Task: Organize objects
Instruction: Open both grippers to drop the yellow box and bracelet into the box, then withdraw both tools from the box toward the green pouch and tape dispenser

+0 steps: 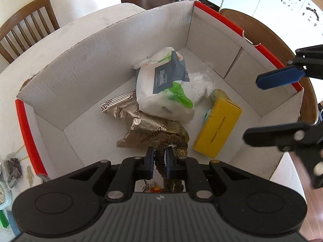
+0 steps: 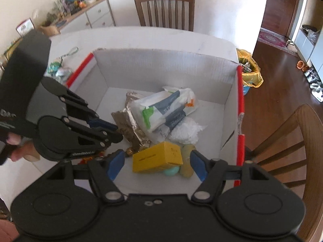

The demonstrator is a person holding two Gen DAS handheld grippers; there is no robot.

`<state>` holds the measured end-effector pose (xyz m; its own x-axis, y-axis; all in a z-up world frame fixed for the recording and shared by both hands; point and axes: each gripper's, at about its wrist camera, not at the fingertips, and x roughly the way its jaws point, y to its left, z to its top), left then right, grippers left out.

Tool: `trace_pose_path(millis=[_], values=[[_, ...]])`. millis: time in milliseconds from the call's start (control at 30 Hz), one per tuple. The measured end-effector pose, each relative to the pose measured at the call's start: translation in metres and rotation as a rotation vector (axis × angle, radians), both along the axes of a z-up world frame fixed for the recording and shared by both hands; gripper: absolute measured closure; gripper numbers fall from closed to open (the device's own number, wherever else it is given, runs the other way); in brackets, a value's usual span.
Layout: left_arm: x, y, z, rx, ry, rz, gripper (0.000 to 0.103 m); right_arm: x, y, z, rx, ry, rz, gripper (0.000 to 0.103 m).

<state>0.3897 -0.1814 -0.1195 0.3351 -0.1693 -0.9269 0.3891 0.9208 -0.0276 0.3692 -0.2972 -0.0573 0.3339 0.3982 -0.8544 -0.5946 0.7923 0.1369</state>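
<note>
A white cardboard box (image 1: 84, 76) with red edge strips stands on the table. Inside lie a white plastic bag (image 1: 161, 88), a gold foil packet (image 1: 149, 129) and a yellow carton (image 1: 218, 129). My left gripper (image 1: 160, 159) is shut on a brown braided strap with a gold bead (image 1: 171, 141), held over the box's near side above the gold packet. It also shows in the right wrist view (image 2: 113, 130). My right gripper (image 2: 156, 164) is open and empty above the yellow carton (image 2: 157, 157); it shows at the right of the left wrist view (image 1: 252, 109).
Small bags and trinkets (image 1: 12, 167) lie on the table left of the box. Wooden chairs (image 2: 164, 10) stand around the table. A yellow plastic bag (image 2: 249, 68) sits beyond the box's far right corner. A pale green oval object (image 2: 186, 161) lies beside the carton.
</note>
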Motion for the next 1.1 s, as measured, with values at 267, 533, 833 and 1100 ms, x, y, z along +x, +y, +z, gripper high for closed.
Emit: trace_pose_path(millis=[267,533,833,1100], values=[[-0.015,0.011,0.020,-0.067,-0.049,0.024,0.091,-0.013,-0.014,0.021,0.058,-0.046,-0.059,0.031],[-0.042,0.023,0.052,-0.140,-0.154,0.035,0.036,-0.031,-0.022,0.045,0.110,-0.095,-0.089,0.028],[-0.069,0.026,0.084,-0.206,-0.254,0.025,0.031,-0.057,-0.022,0.065,0.164,-0.168,-0.107,0.019],[-0.081,0.047,0.102,-0.261,-0.305,0.074,0.020,-0.076,-0.020,0.077,0.220,-0.199,-0.130,0.009]])
